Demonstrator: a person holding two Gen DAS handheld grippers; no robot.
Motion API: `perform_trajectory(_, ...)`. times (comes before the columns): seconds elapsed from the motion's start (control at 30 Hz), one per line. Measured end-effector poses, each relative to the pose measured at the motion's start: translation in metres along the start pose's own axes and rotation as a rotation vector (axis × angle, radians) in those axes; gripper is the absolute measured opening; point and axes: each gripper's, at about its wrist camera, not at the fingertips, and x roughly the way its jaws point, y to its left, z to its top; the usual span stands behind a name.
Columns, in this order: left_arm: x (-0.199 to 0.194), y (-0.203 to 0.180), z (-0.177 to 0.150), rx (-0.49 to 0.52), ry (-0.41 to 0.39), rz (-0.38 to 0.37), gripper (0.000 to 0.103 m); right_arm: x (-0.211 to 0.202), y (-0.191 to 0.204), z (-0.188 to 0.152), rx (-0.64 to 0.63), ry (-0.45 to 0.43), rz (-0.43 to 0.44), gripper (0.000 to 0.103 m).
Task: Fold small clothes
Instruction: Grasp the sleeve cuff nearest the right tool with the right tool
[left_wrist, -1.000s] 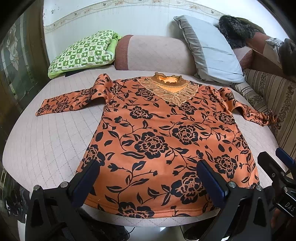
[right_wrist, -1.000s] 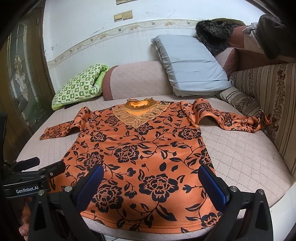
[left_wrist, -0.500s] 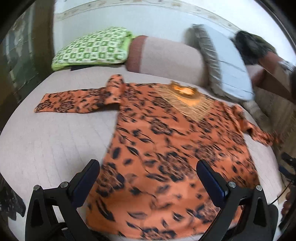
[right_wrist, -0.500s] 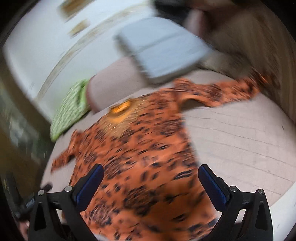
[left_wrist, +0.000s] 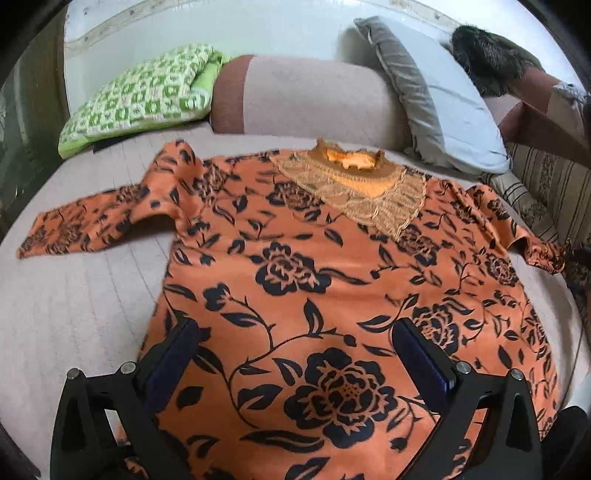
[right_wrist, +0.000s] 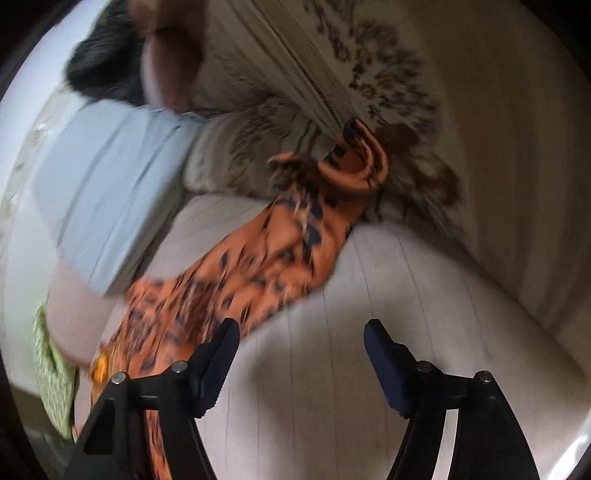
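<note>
An orange top with black flowers (left_wrist: 332, 280) lies flat, front up, on the quilted pink bed cover (left_wrist: 74, 314), sleeves spread to both sides. My left gripper (left_wrist: 295, 354) is open and empty, low over the top's lower hem. In the right wrist view, tilted and blurred, the top's right sleeve (right_wrist: 280, 243) runs to its cuff (right_wrist: 354, 166) against a patterned cushion. My right gripper (right_wrist: 301, 354) is open and empty over the bed cover, just short of that sleeve.
A green checked pillow (left_wrist: 136, 99), a pink bolster (left_wrist: 314, 99) and a grey pillow (left_wrist: 436, 99) line the back. A striped patterned cushion (right_wrist: 406, 92) and a dark furry item (left_wrist: 487, 55) stand at the right. The bed's edge curves at the right.
The left gripper moved forward and down over the top's hem. The right gripper swung right and turned toward the right sleeve and cuff; its view is now tilted.
</note>
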Motion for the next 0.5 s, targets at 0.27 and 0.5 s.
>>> perform_trajectory(0.27, 0.005, 0.035, 0.004, -0.176, 0.017, -0.067, 0.103, 0.025, 0.018, 0.036, 0.069, -0.082, -0.128, 0.011)
perform_trajectory(0.5, -0.005, 0.047, 0.007, -0.248, -0.003, -0.169, 0.103, -0.047, 0.228, -0.006, -0.399, -0.169, 0.197, 0.009)
